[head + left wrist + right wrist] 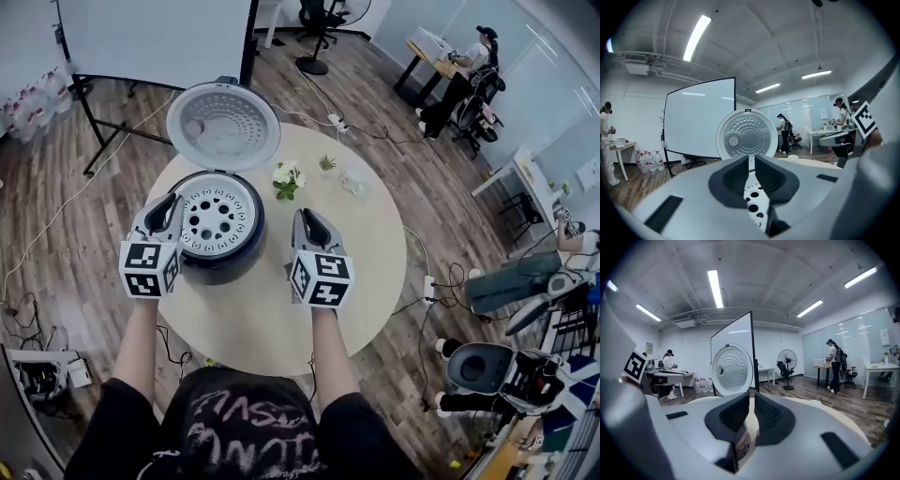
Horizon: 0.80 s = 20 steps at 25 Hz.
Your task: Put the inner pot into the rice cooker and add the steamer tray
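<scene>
Jaws of the left gripper (172, 204) and of the right gripper (307, 220) stand almost together, with only a slit between the pads and nothing gripped. Both grippers hover above the round table (281, 323), one on each side of the rice cooker (225, 267). The steamer tray (217, 217) sits inside the cooker, perforated face up. Beyond it the lid (223, 127) stands open, with small flowers (287, 178) on the table to the right.

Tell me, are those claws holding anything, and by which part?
Nothing. The left gripper and right gripper are both empty; the steamer tray sits in the cooker.
</scene>
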Tool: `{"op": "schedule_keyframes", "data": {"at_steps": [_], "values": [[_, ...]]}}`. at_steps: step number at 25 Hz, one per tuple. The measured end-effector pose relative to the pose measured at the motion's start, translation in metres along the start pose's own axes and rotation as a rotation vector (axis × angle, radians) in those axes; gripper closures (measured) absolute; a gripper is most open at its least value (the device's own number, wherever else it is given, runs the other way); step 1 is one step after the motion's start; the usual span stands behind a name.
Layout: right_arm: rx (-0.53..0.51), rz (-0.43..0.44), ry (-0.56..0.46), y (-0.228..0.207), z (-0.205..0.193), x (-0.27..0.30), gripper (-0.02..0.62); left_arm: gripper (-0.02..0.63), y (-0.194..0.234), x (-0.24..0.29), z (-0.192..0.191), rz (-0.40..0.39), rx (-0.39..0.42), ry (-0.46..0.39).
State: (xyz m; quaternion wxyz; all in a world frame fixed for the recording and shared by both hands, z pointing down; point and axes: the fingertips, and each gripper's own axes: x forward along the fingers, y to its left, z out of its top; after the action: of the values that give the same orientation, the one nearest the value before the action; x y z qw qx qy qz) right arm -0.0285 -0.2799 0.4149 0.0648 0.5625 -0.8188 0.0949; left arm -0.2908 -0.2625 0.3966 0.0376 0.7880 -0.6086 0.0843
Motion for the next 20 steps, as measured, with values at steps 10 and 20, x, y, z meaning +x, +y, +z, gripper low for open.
{"op": "schedule_keyframes", "data": {"at_steps": [10,20], "values": [[-0.02,-0.091,-0.068,-0.029,0.022,-0.055,0.591,0.592,-0.024,-0.012,0.024,-0.059,-0.005,-0.062],[-0.007,-0.137,-0.09,-0.046,0.012,-0.102,0.591,0.593,-0.045,-0.033,0.034,-0.115,0.031,-0.131]]}}
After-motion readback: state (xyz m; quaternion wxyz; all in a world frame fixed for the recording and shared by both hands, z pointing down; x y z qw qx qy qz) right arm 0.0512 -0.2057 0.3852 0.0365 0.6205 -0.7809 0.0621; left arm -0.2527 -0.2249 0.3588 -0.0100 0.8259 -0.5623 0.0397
